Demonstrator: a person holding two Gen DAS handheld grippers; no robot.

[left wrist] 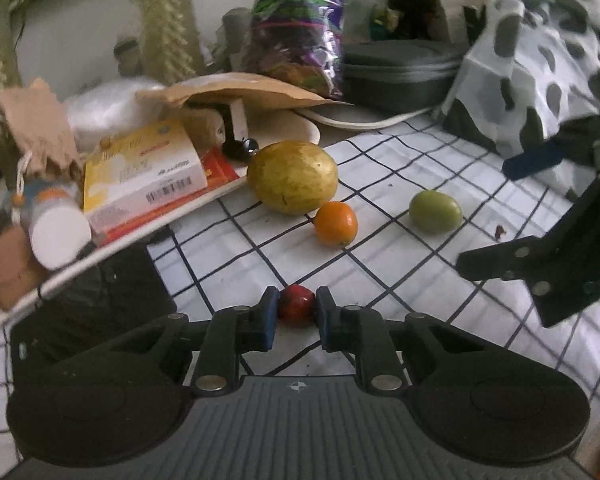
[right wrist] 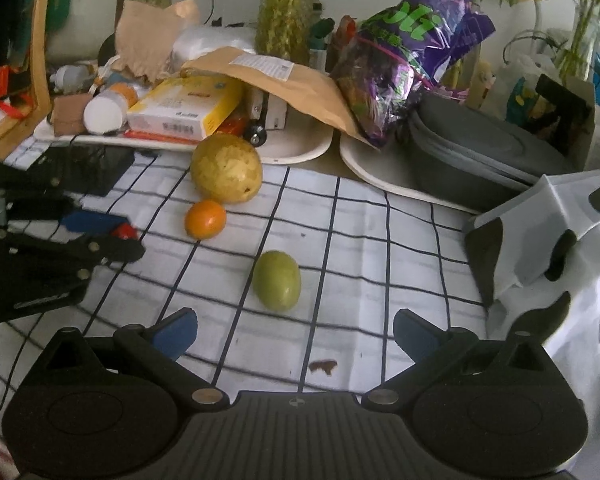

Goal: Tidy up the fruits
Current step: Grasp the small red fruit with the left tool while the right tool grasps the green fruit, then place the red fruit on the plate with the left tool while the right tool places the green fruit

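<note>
My left gripper (left wrist: 297,307) is shut on a small red fruit (left wrist: 296,305), which sits between its blue pads just above the checked cloth. Beyond it lie a big yellow fruit (left wrist: 292,176), a small orange fruit (left wrist: 335,224) touching it, and a green fruit (left wrist: 435,211) apart to the right. In the right wrist view my right gripper (right wrist: 295,334) stands open and empty, close in front of the green fruit (right wrist: 277,280). At the left of that view the left gripper (right wrist: 116,236) holds the red fruit (right wrist: 123,232). The right gripper (left wrist: 540,216) shows at the right edge of the left wrist view.
A white tray (right wrist: 292,154) behind the fruits holds boxes, a bottle and a brown envelope (right wrist: 284,80). A second tray (right wrist: 380,182) carries a grey case (right wrist: 480,152) and a purple bag (right wrist: 404,64). A spotted cloth (right wrist: 560,248) lies at the right. A brown stain (right wrist: 322,366) marks the cloth.
</note>
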